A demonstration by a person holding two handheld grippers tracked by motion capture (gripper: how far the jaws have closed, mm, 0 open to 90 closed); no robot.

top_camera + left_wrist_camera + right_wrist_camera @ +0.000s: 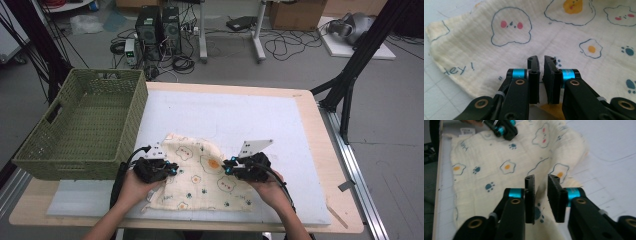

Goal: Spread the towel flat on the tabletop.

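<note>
- The cream printed cloth [202, 175] lay rumpled on the white mat [240, 120], just to the right of the green woven basket [85, 125] and nearer the person than the basket's far end.
- The left gripper [172, 167] sat at the cloth's basket-side edge; in the left gripper view its jaws stood a narrow slit apart, nothing pinched between them, the cloth [529, 37] spread beneath and beyond.
- The right gripper [227, 167] sat over the cloth's side away from the basket; its jaws showed a wider gap, empty, above the cloth [499, 170].
- Neither gripper held the cloth.
</note>
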